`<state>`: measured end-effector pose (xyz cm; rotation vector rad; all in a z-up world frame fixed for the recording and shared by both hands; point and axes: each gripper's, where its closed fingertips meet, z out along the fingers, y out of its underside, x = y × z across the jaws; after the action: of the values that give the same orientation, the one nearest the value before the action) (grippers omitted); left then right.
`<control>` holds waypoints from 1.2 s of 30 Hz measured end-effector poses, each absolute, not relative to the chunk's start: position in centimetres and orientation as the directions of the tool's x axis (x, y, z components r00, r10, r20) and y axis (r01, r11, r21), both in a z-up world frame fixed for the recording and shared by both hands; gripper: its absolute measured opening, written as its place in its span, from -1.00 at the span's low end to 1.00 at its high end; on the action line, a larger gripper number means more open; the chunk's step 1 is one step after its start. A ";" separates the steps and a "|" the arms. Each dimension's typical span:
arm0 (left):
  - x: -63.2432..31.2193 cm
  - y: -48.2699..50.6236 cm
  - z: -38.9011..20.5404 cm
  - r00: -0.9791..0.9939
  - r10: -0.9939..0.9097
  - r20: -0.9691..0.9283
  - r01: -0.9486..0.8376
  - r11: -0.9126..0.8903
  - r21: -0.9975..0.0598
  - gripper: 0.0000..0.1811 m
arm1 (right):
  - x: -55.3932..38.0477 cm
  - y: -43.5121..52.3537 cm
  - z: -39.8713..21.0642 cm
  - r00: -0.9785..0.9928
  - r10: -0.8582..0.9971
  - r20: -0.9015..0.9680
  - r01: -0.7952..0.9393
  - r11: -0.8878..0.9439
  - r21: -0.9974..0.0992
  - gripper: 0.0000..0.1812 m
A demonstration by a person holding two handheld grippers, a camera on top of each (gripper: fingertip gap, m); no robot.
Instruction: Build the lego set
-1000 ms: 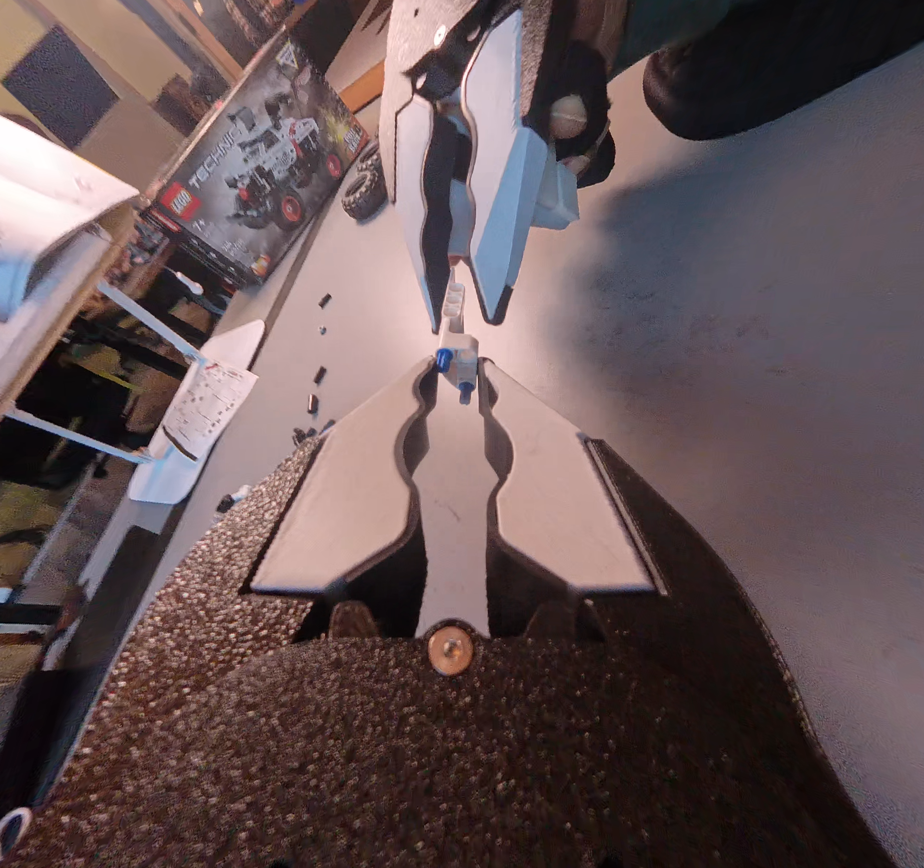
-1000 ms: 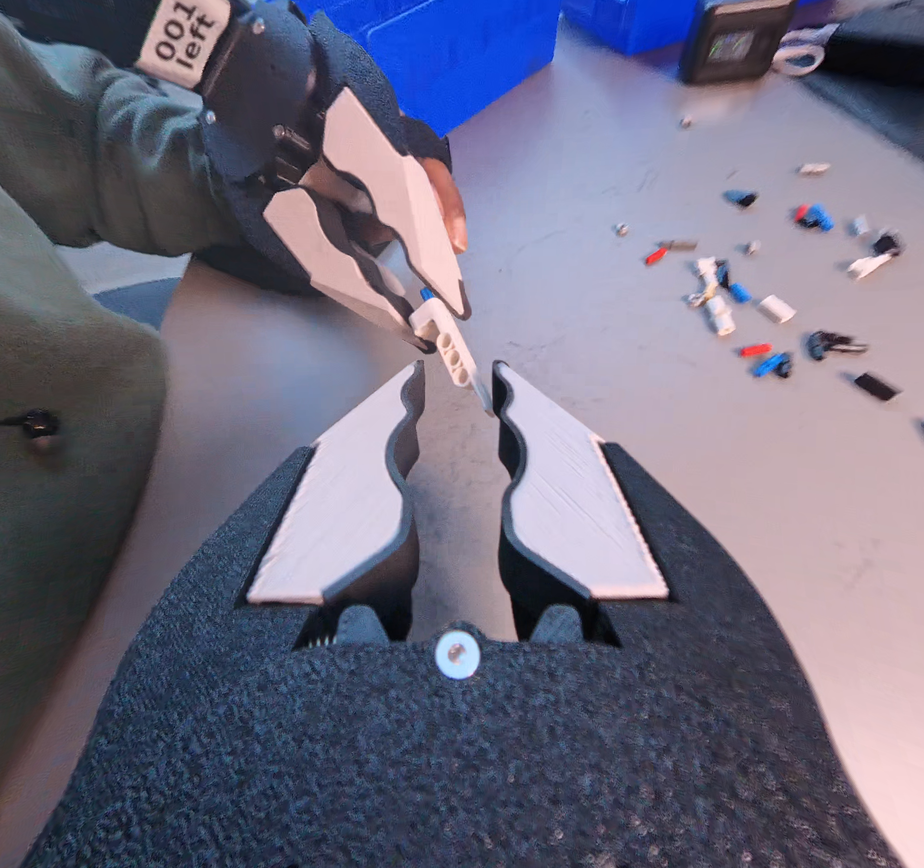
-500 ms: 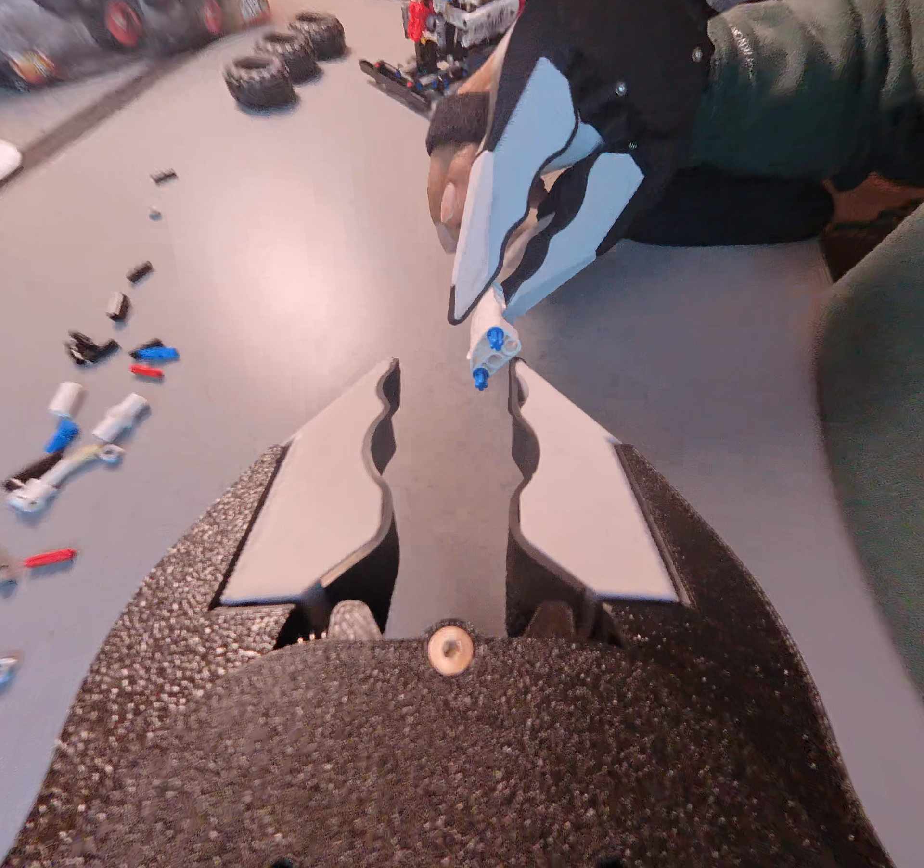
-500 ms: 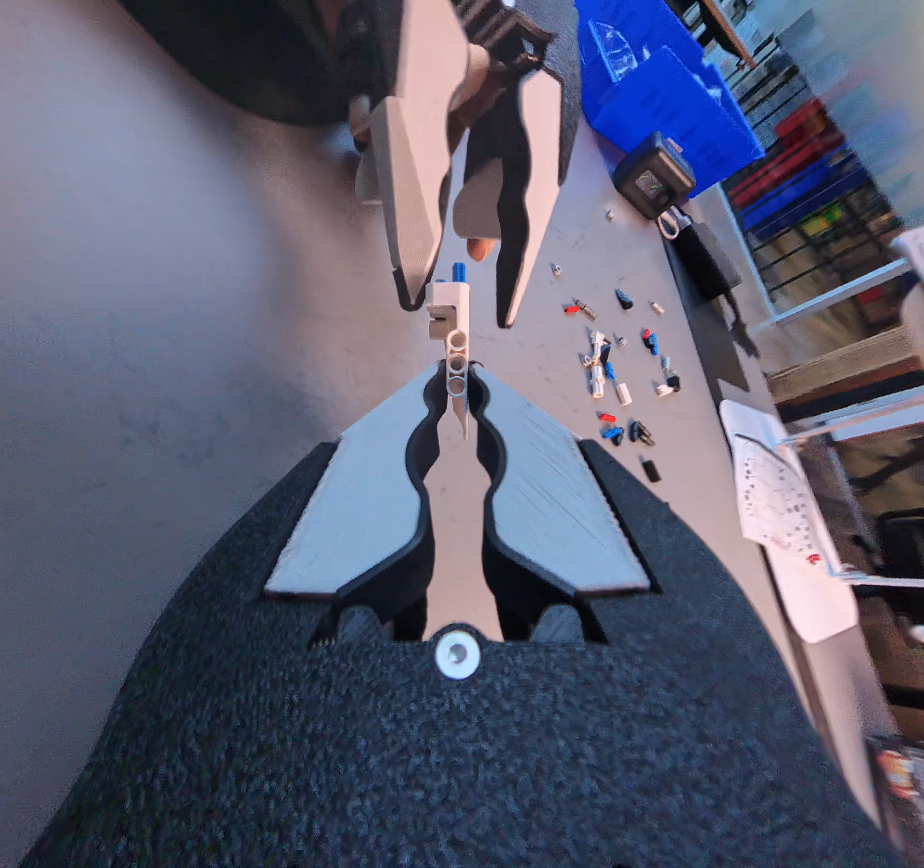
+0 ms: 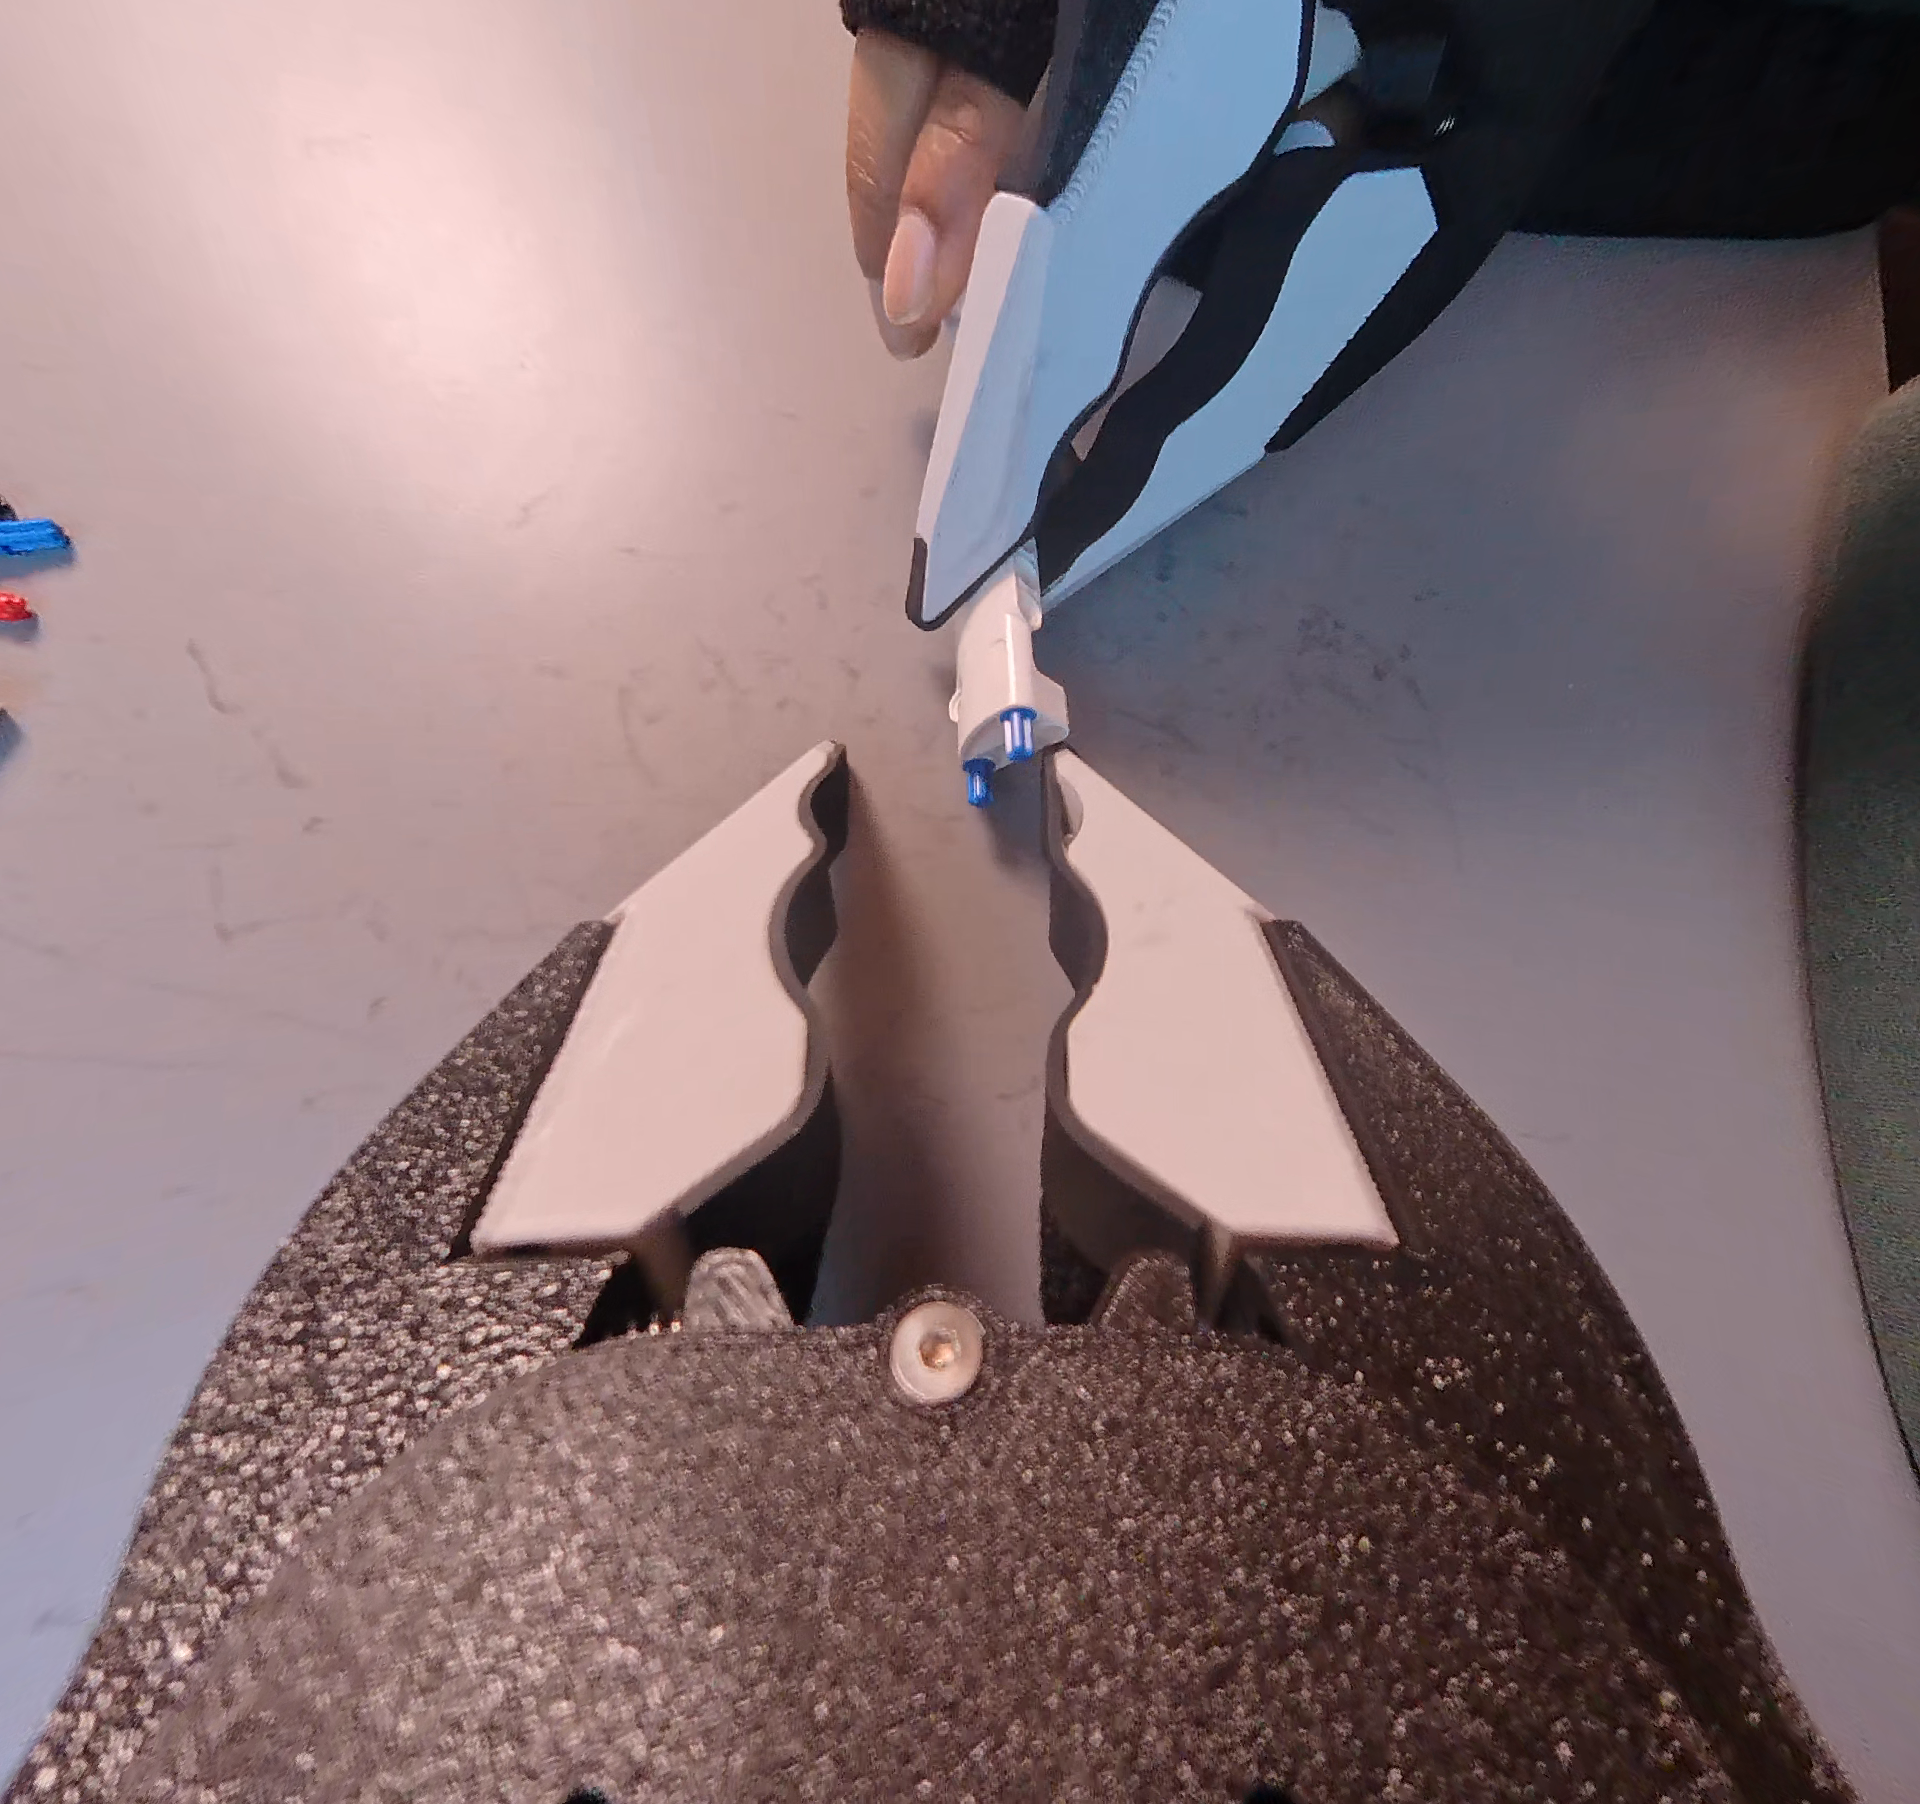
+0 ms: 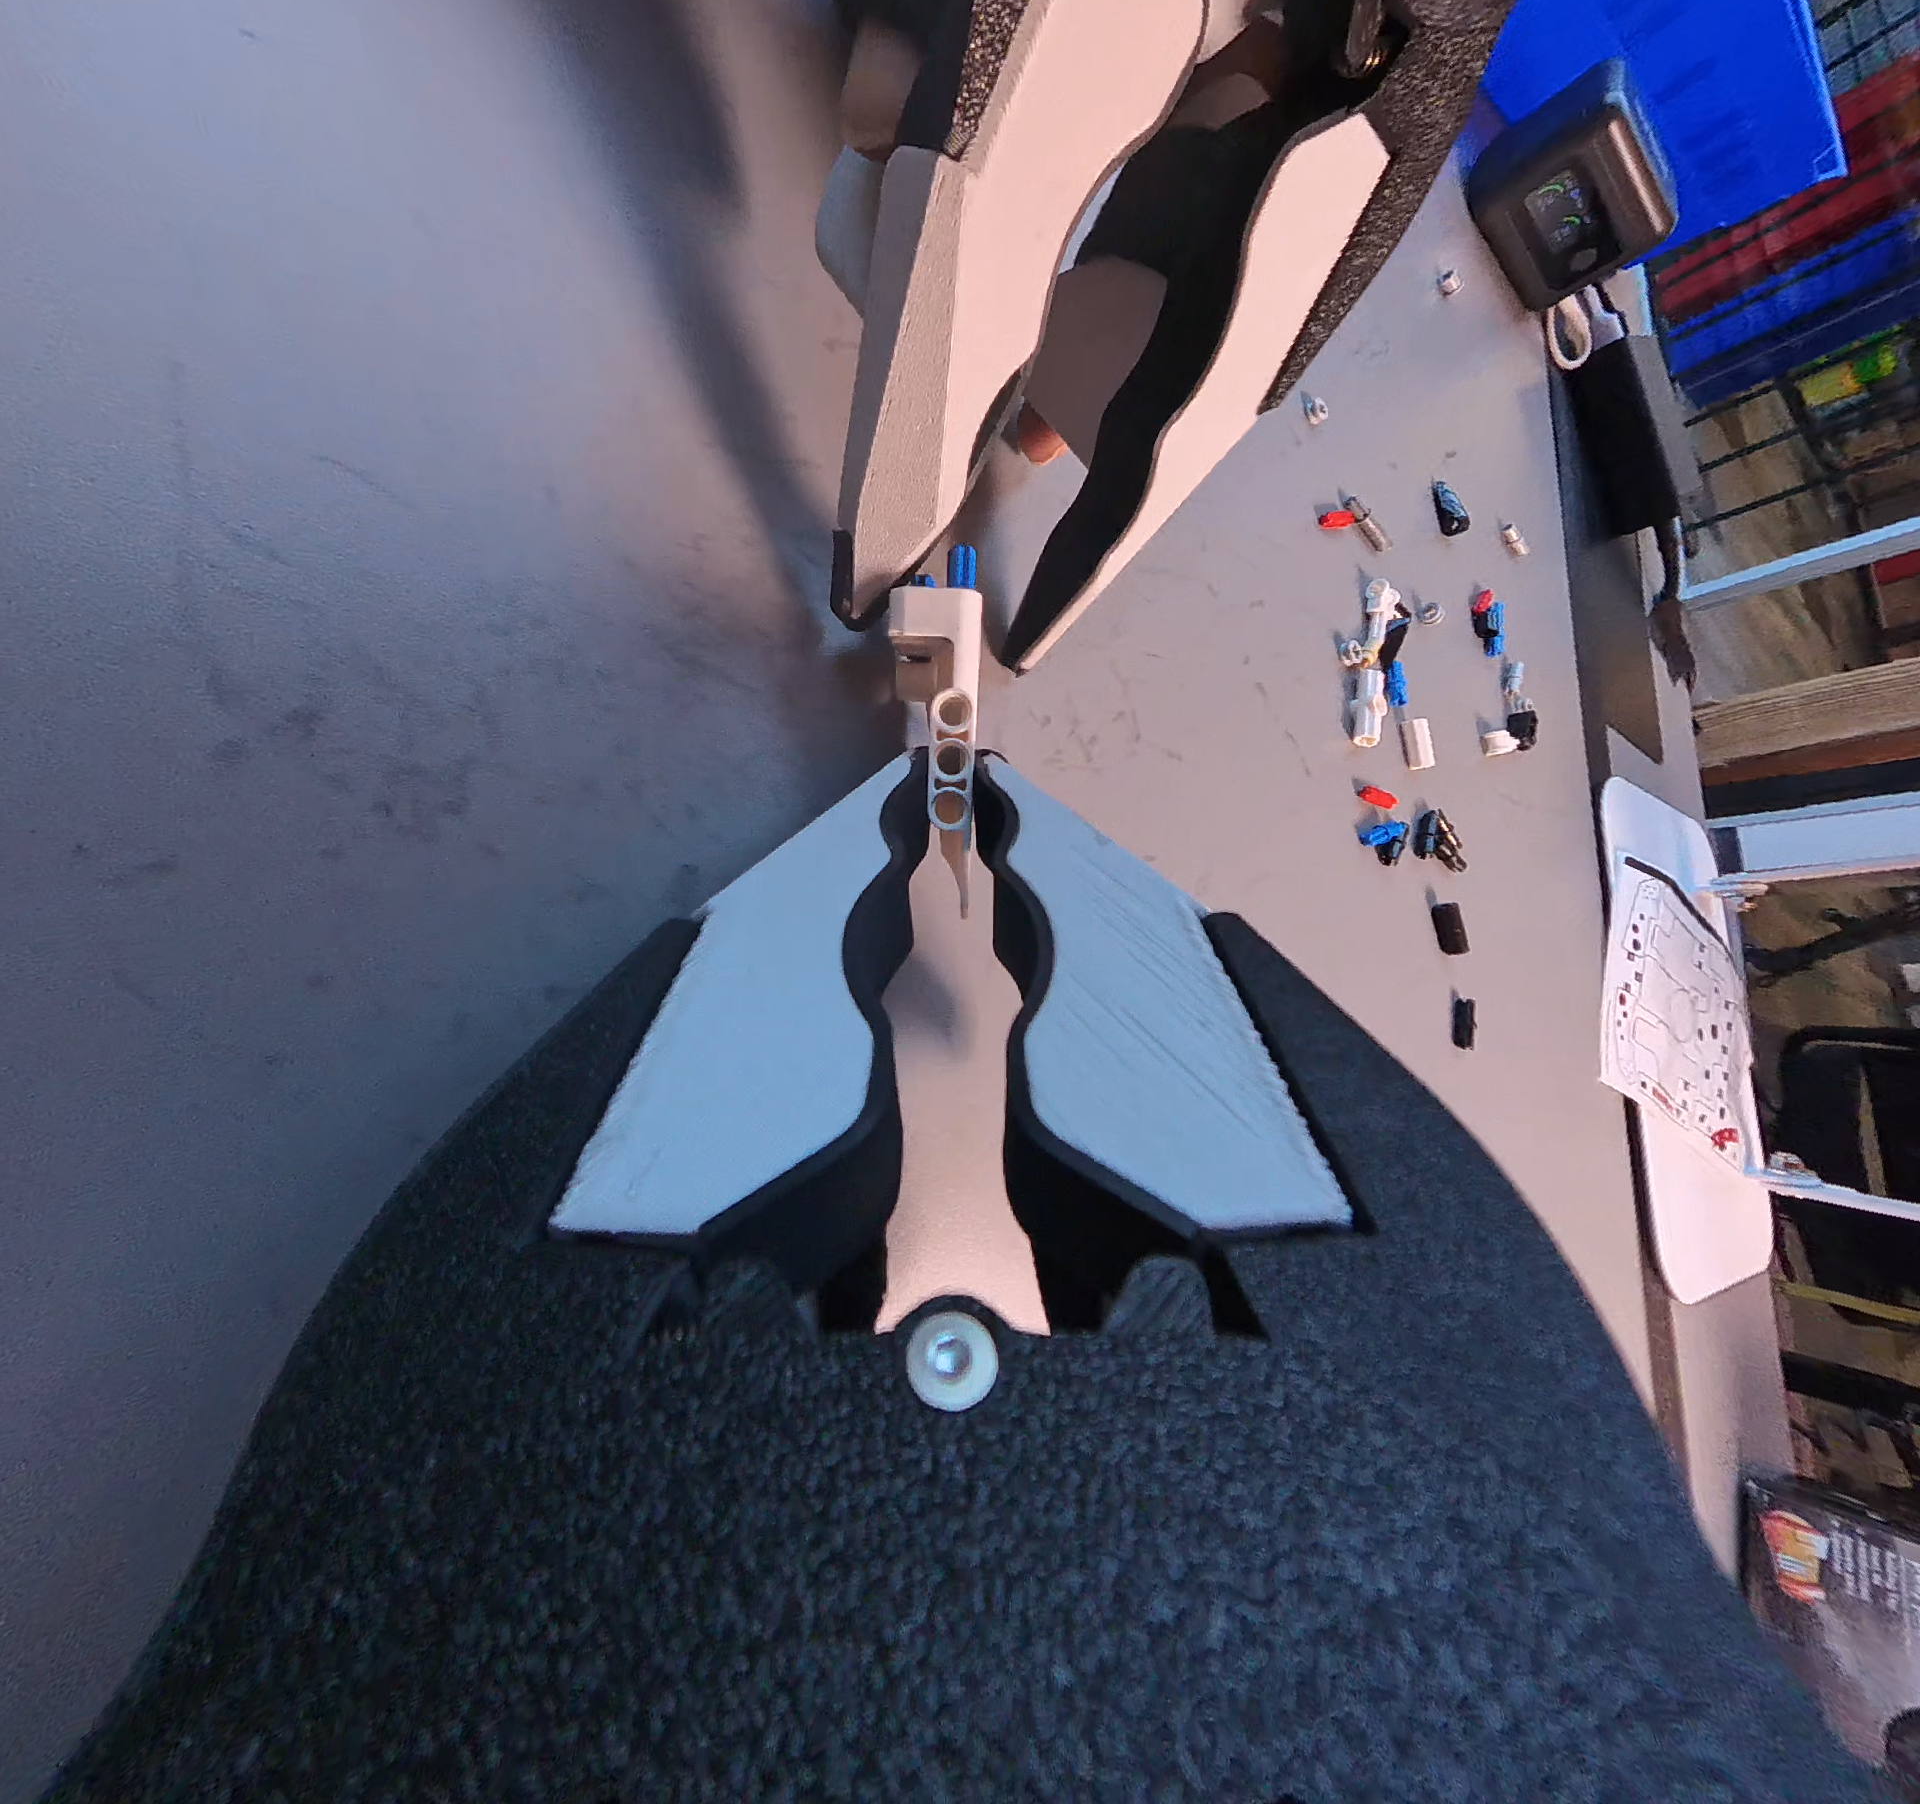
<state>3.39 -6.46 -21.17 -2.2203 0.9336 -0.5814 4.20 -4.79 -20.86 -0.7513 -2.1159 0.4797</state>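
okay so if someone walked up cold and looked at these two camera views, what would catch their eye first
The small white lego piece with blue pins, pinched at mid-frame by the right gripper. The left gripper faces it with jaws apart. Off to the side, loose red, blue and black parts dot the grey table.

Left wrist cam: close, aimed down at table [image 5: 416, 300]. Right wrist cam: close, rolled sideways, table edge at 3 o'clock. Cams face each other; both catch white piece [image 5: 1008, 684] [image 6: 940, 653] at 12.

loose pieces [image 6: 1423, 705] on table [image 6: 416, 507] | instruction sheet [image 6: 1673, 1016] right of them
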 end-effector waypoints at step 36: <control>2.4 -6.0 -19.3 0.691 -0.680 0.243 -0.286 -0.566 -0.773 -0.64 | 5.3 -3.7 -21.0 -0.290 0.949 0.126 0.718 0.302 -0.627 -0.92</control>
<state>2.42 -5.95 -19.33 -2.1657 0.7359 -0.6902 5.26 -3.71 -21.02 -1.4792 -2.0952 0.6371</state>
